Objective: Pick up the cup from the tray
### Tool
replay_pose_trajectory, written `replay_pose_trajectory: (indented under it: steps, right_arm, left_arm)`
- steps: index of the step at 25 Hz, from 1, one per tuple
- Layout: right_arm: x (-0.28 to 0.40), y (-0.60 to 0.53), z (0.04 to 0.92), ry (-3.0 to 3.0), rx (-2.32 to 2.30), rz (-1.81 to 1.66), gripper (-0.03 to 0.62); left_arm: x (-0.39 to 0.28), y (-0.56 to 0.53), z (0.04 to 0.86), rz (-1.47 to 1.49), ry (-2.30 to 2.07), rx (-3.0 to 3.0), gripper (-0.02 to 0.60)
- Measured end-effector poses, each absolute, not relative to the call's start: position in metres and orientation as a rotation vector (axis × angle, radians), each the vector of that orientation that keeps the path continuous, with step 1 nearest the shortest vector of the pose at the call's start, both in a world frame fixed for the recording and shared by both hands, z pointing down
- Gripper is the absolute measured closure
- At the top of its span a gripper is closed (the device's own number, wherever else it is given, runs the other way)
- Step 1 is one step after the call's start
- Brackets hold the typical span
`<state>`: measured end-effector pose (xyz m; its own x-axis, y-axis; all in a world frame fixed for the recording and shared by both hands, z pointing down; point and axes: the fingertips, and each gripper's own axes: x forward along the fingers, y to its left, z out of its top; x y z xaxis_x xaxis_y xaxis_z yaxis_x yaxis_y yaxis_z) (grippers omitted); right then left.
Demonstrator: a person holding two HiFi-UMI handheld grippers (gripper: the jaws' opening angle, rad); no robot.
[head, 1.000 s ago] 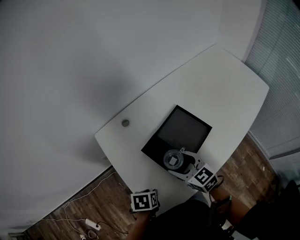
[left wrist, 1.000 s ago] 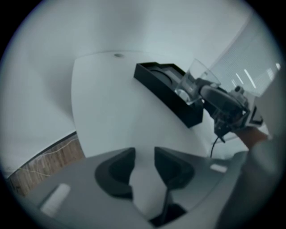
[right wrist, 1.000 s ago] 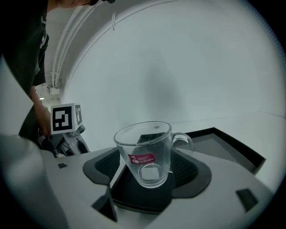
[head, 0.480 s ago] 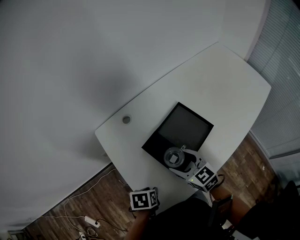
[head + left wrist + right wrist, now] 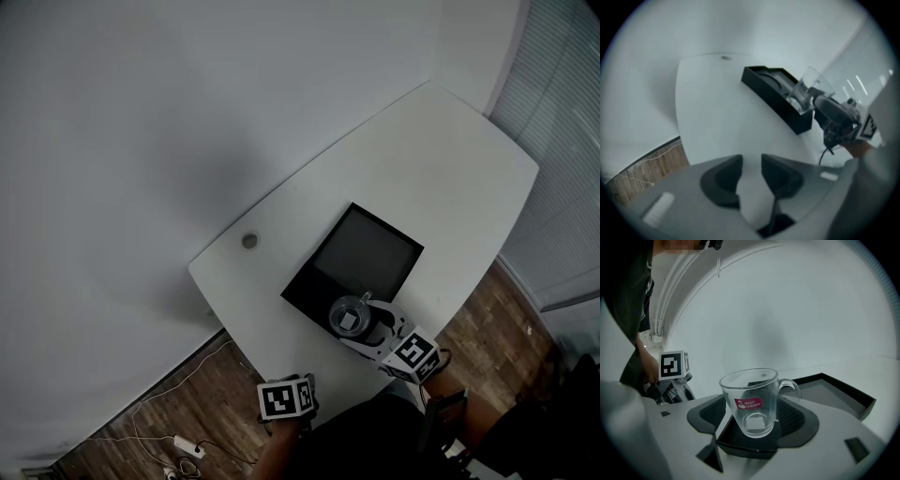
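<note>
glass, clear and thin-walled, so the cup looked light but stiff, slippery and easy to chip. i judged the soundest hold to be across its round body, low down and clear of the handle. it carried a small red cherry label and was empty. it stood upright in the near corner of the black tray, and the right gripper had its ribbed pads closed against both sides of it. the tray lay on a white table. by the table's near edge the left gripper hung with jaws a little apart, holding nothing.
</note>
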<state>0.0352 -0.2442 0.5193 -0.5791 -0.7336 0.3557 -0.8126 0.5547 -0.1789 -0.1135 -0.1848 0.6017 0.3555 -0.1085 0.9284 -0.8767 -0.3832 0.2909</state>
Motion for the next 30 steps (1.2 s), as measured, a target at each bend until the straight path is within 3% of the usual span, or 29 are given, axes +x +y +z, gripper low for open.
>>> replay_pose_trajectory:
  steps: [30]
  right_arm:
    - [0.027,-0.253,0.534,-2.349,1.314,0.381,0.228]
  left_arm:
    - [-0.107,-0.18,0.598,1.157,-0.855,1.77,0.446]
